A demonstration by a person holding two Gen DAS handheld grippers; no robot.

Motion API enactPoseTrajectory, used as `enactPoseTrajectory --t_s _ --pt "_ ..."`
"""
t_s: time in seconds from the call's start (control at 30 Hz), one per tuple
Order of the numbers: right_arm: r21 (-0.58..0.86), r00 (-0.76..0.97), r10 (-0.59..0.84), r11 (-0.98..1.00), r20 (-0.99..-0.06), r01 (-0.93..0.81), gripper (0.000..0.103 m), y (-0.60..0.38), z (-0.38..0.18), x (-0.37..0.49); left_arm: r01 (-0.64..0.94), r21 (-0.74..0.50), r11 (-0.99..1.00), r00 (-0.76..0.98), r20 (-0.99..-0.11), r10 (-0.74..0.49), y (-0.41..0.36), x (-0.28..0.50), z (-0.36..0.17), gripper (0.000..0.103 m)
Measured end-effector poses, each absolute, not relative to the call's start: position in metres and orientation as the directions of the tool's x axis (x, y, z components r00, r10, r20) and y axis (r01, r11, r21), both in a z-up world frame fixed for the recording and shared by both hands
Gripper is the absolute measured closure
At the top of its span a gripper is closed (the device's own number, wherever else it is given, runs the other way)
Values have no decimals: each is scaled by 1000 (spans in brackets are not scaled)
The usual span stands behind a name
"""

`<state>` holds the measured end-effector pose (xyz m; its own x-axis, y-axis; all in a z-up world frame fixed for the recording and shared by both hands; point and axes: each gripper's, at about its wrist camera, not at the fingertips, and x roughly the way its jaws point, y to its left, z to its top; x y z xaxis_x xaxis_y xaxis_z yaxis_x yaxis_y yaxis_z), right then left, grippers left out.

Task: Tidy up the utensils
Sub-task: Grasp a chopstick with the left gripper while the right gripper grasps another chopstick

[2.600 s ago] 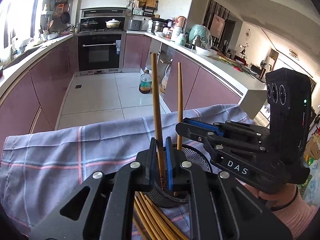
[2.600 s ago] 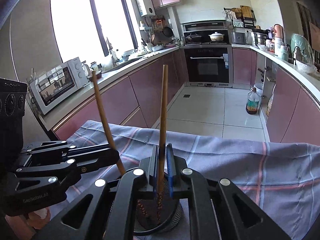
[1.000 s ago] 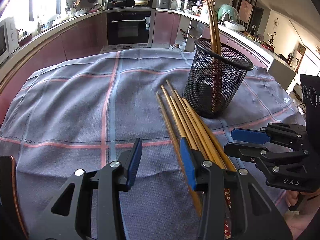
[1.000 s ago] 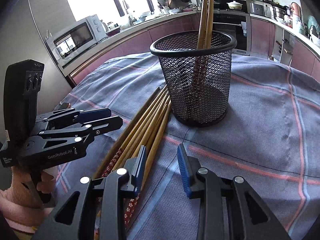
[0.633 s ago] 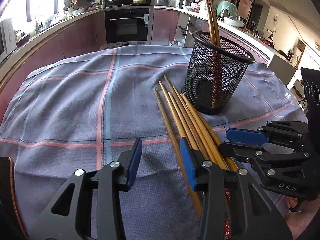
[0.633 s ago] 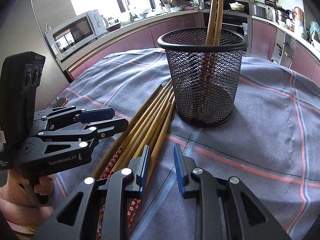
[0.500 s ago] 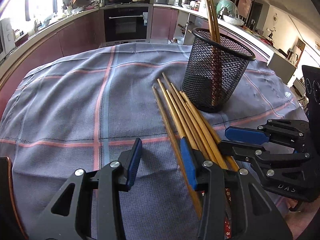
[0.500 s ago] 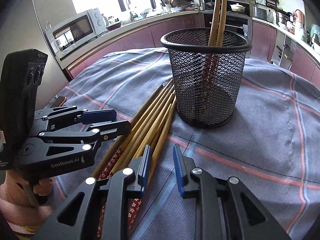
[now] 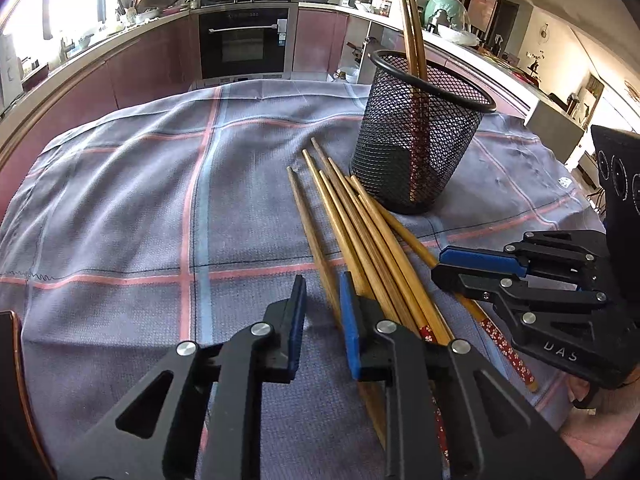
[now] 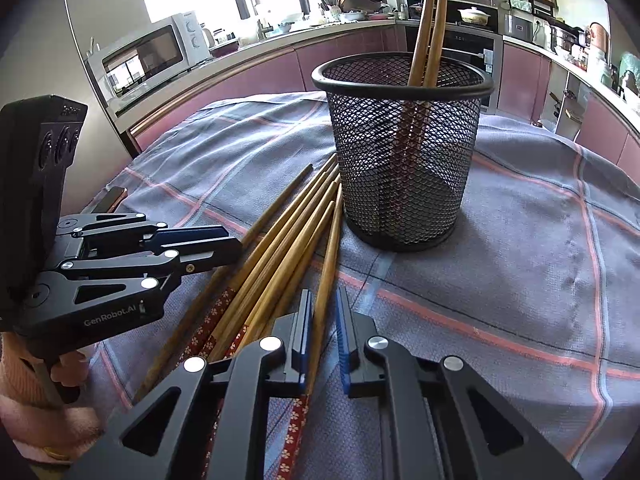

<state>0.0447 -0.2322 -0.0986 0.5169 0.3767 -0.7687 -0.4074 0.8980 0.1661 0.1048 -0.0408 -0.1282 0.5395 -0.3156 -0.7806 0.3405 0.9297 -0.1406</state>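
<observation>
A black mesh basket (image 9: 420,140) (image 10: 400,160) stands on the cloth with two chopsticks (image 9: 410,20) (image 10: 430,12) upright in it. Several loose wooden chopsticks (image 9: 360,232) (image 10: 288,240) lie fanned on the cloth just before it. My left gripper (image 9: 323,320) (image 10: 230,242) straddles the leftmost chopstick (image 9: 310,224); its jaws are closing, the stick lies against the right pad, and a gap remains at the left pad. My right gripper (image 10: 323,320) (image 9: 438,266) has its pads shut on the rightmost chopstick (image 10: 330,248), low over the cloth.
A grey-blue checked cloth (image 9: 140,200) (image 10: 540,240) covers the round table. A dark flat object (image 10: 112,198) lies at the table's left edge. A hand in a pink sleeve (image 10: 24,412) holds the left gripper. Counters, a microwave (image 10: 148,56) and an oven (image 9: 244,40) stand behind.
Both grippers came down from the basket to the loose chopsticks. The left jaws have narrowed around the leftmost stick, and the right jaws have closed onto the rightmost one.
</observation>
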Motion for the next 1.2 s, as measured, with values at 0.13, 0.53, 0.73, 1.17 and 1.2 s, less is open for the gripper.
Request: enactPoseTrajectory --t_s 0.13,0.53,0.73,1.17,1.2 --pt "164 515 376 897 -770 -410 96 -233 -99 43 337 -144 930 537 -782 -316 -38 98 -127 96" --pt "184 493 392 890 -777 -418 96 -241 -98 31 325 -143 935 541 -783 -307 -32 95 -126 80" --pt "152 504 366 897 -782 -415 94 -237 -97 40 330 -124 936 547 -783 -297 -37 112 -123 77" --pt "77 530 318 901 -786 -426 95 -220 -97 62 316 -85 945 536 -806 -252 -51 136 -130 92" --pt "80 530 318 902 -786 -424 97 -220 -97 63 308 -87 947 540 -804 -249 -52 135 -130 92"
